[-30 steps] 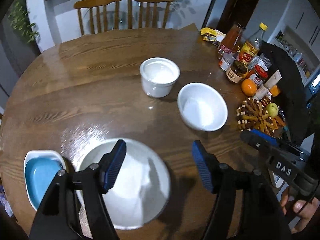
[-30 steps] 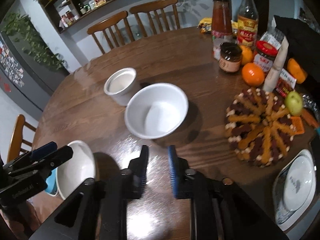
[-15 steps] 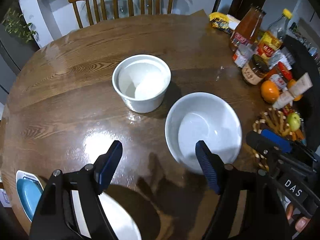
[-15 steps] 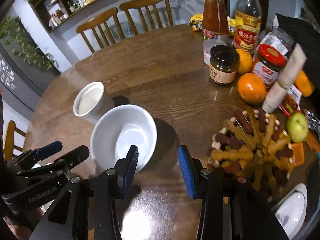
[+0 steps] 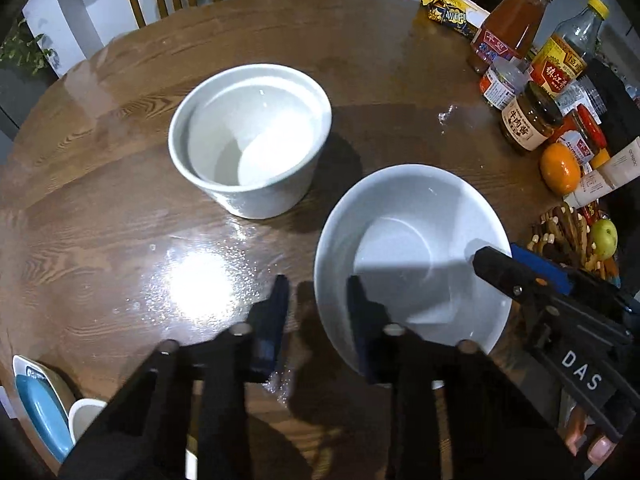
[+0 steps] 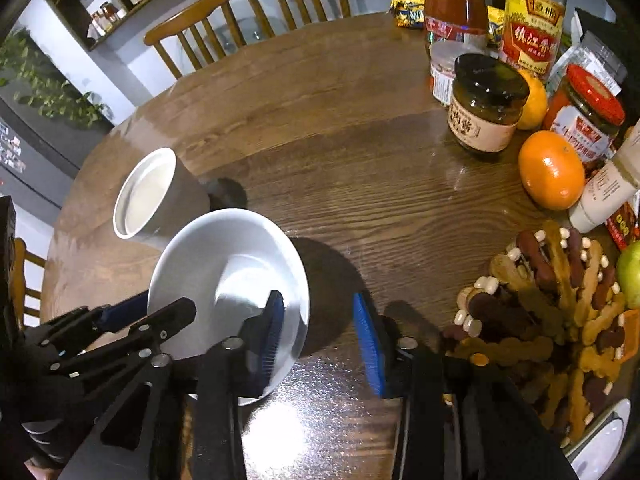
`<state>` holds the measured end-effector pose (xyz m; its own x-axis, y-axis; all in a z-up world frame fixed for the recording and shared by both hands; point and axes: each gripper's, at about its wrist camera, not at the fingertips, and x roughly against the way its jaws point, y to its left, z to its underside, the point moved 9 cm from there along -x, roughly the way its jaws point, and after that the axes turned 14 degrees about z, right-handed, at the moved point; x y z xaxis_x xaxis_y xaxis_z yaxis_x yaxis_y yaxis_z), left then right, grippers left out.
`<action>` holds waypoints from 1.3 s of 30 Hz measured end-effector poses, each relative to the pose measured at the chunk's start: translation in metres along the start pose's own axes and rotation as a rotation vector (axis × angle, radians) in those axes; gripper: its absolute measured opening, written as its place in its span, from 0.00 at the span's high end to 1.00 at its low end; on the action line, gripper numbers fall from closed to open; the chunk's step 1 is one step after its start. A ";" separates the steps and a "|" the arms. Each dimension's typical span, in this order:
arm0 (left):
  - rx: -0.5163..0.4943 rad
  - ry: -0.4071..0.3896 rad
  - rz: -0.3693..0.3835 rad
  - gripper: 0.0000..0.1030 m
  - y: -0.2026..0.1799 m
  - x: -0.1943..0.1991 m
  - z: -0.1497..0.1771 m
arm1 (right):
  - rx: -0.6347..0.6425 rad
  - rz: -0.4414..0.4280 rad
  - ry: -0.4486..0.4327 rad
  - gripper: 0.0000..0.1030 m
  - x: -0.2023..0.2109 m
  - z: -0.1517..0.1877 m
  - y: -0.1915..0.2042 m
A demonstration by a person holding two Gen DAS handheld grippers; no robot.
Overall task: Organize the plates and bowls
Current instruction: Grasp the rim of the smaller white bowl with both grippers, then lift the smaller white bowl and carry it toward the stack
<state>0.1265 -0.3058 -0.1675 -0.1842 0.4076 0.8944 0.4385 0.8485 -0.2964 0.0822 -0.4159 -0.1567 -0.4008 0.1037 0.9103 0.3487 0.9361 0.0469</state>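
At lower centre of both views, a glazed white bowl [image 5: 412, 264], slippery and breakable, is straddled at opposite rims by both grippers [image 5: 318, 312] [image 6: 318, 336], closing, neither yet clamped.

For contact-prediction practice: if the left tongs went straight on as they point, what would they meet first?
Probably the rim of the wide white bowl: the left tongs, just closing, straddle it; depth unclear.

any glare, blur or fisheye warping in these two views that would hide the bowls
Left wrist view: a bright glare patch on the table near the left gripper, whose fingers are motion-blurred; the wide bowl and the straight-sided bowl stay sharp. Right wrist view: glare on the table below the right gripper; fisheye bends the table edge and chairs, corners vignette black.
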 end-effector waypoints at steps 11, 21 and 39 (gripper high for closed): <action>-0.064 -0.008 -0.003 0.90 -0.011 0.000 0.001 | 0.010 -0.020 -0.009 0.93 0.002 0.001 0.007; -0.157 -0.127 -0.026 0.90 -0.030 0.060 0.005 | -0.006 -0.045 -0.123 0.93 0.060 0.002 0.007; -0.150 -0.255 -0.061 0.89 -0.001 0.132 0.031 | 0.074 -0.109 -0.224 0.93 0.128 0.031 0.065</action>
<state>0.0743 -0.2421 -0.0602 -0.4209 0.4453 0.7903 0.5416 0.8223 -0.1748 0.0278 -0.3313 -0.0501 -0.6130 0.0652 0.7874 0.2339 0.9669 0.1020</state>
